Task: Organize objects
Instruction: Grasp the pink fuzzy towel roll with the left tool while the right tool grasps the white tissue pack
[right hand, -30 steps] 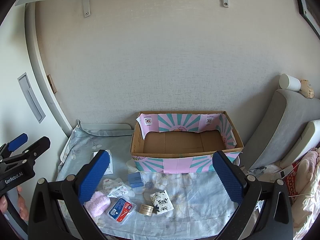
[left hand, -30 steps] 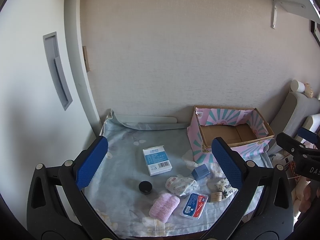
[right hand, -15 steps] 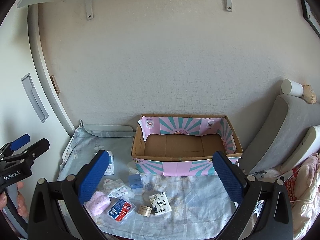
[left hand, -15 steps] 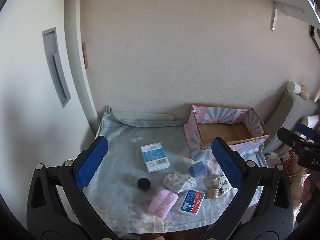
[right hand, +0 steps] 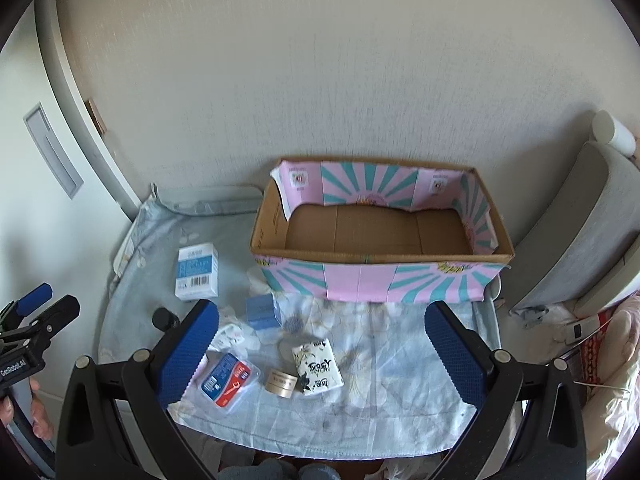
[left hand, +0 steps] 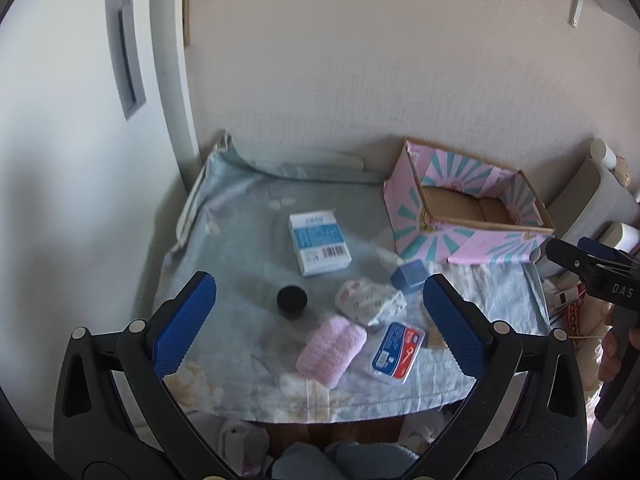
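Ten things on the blue floral cloth (right hand: pixel 384 364).

One cardboard box (right hand: pixel 380 276) at the back. In front of it: one white-and-blue carton (left hand: pixel 319 242), one black cap (left hand: pixel 292 301), one blue cube (right hand: pixel 262 312), two patterned packets (left hand: pixel 370 300) (right hand: pixel 318 365), one pink roll (left hand: pixel 331 350), one red-and-blue case (right hand: pixel 228 378), one tape roll (right hand: pixel 281 383).

- The left wrist view looks down from the table's (left hand: pixel 224 240) near left, facing the wall.
- The right wrist view looks from the near edge, facing the cardboard box (right hand: pixel 380 280).
- Both share the blue-and-white box (left hand: pixel 319 242) (right hand: pixel 197 270) and cardboard box (left hand: pixel 460 240).
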Motion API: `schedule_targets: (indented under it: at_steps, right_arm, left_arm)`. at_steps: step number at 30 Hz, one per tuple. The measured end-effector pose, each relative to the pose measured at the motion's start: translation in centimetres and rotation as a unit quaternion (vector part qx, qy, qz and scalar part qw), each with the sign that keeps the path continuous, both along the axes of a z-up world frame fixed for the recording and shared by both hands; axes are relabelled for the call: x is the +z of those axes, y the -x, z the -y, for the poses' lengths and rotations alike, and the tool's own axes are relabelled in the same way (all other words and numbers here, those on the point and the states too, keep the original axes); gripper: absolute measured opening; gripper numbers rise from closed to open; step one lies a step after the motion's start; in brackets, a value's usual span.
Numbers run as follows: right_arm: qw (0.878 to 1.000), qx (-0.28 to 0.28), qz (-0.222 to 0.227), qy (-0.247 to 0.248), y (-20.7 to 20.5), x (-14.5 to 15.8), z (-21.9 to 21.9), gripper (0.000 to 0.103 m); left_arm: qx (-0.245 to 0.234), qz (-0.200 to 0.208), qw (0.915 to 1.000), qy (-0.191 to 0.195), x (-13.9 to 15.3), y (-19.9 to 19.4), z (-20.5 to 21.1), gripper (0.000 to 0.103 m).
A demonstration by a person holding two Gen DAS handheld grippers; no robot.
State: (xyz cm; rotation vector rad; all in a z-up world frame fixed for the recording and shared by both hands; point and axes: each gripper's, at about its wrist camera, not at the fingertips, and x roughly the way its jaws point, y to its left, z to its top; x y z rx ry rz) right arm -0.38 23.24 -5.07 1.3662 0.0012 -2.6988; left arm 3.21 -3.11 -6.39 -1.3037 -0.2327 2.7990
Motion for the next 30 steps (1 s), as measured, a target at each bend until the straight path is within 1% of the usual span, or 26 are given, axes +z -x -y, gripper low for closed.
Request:
schedule_targets:
  at_steps: [5,7,9,12,15,18,20,24,25,27,30]
  right_arm:
    - [0.999,0.018,0.031,-0.008,0.7,-3.3,0.0,0.102]
    - [0.999,0.025,0.045,-0.009,1.0,-4.7,0.0,0.099]
    - [0.998,0.029,0.057,-0.011,1.3,-6.1,-0.1,0.099]
    - [0.996,0.038,0.074,-0.015,1.5,-7.8,-0.1,0.099]
    - [0.995,0.049,0.09,-0.016,1.6,-9.5,0.0,0.095]
    - [0.992,0.061,0.105,-0.028,1.9,-11.2,0.5,0.093]
    - [0.991,0.068,0.113,-0.032,2.2,-12.2,0.6,0.09]
    - [0.988,0.077,0.129,-0.035,2.6,-13.9,1.0,0.081]
    - [0.988,0.079,0.131,-0.035,2.7,-14.2,1.0,0.079]
    - [0.987,0.082,0.137,-0.035,3.0,-14.9,1.1,0.076]
    - [0.985,0.086,0.143,-0.036,3.3,-15.6,1.2,0.074]
  left_arm:
    - [-0.001,0.026,0.9996,-0.005,-3.6,-0.3,-0.6,0.103]
    - [-0.003,0.034,0.9994,-0.006,-4.9,-0.5,-0.9,0.103]
    - [-0.006,0.041,0.9991,-0.008,-6.2,-0.6,-1.3,0.103]
    - [-0.01,0.049,0.9987,-0.007,-7.8,-0.7,-1.7,0.103]
    - [-0.012,0.057,0.9983,-0.01,-9.1,-0.5,-2.1,0.103]
    - [-0.011,0.063,0.9978,-0.017,-10.5,-0.1,-2.2,0.103]
    - [-0.011,0.067,0.9975,-0.018,-11.3,0.3,-2.4,0.099]
    - [-0.014,0.073,0.997,-0.019,-12.9,0.9,-2.7,0.095]
    - [-0.015,0.075,0.9969,-0.018,-13.2,1.0,-2.8,0.092]
    - [-0.015,0.078,0.9967,-0.016,-13.8,1.3,-2.9,0.091]
    - [-0.013,0.081,0.9965,-0.017,-14.4,1.6,-3.0,0.086]
